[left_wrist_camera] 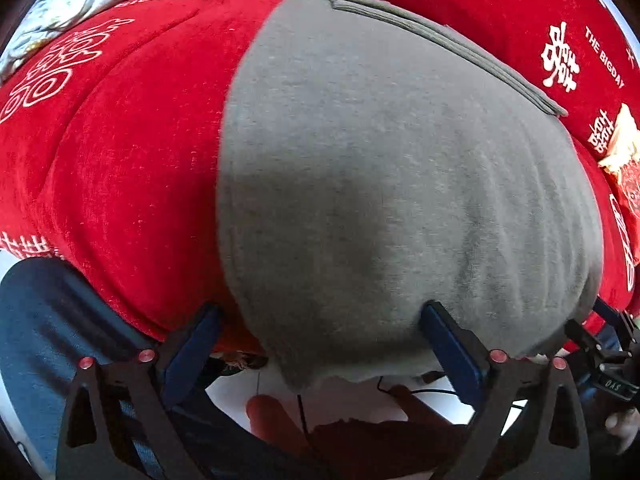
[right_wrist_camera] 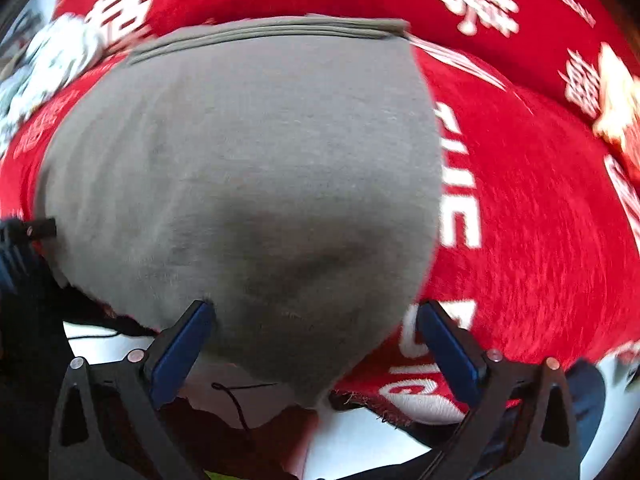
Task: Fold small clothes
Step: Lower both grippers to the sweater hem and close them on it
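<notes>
Both grippers spread wide — left gripper point(left_wrist_camera: 320, 332), right gripper point(right_wrist_camera: 316, 328) — at grey garment point(left_wrist_camera: 380, 184) hem.

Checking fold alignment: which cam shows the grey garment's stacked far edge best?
Left wrist. The grey garment is sharp there, and its layered far edge shows distinct stacked folds running diagonally. The right wrist view shows the same edge across the top, but motion blur smears the layers. Both tools sit open at the near hem.

Plain grey garment point(left_wrist_camera: 360, 168) lies on a red blanket point(left_wrist_camera: 128, 184) printed with white characters and lettering.
</notes>
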Demonstrator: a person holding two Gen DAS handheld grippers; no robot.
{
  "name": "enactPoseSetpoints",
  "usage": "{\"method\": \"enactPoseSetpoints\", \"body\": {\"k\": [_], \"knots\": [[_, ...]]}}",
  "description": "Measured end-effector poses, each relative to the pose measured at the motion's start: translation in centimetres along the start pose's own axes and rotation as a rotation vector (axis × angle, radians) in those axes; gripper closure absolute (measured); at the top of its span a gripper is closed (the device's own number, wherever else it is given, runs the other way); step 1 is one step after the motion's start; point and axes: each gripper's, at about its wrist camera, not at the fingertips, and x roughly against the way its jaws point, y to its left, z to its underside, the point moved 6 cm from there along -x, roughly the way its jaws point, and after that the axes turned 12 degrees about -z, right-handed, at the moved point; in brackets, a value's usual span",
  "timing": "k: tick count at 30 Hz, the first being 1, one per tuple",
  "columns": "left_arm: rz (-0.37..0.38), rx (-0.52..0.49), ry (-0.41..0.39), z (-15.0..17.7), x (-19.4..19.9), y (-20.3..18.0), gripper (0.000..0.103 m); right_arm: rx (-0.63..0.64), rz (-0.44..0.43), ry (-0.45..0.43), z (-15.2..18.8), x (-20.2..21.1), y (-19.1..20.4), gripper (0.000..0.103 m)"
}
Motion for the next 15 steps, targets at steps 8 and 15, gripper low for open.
{"method": "enactPoseSetpoints", "body": {"k": [8, 15], "knots": [[0.109, -0.028, -0.048, 0.0, 3.2, -1.5, 0.092, 0.061, -0.114, -0.074, -1.1, 2.4, 1.7, 0.088], [0.177, 0.038, -0.226, -8.3, 7.0, -1.6, 0.092, -0.006, -0.248, -0.293, -7.4, 6.3, 0.4, 0.088]]}}
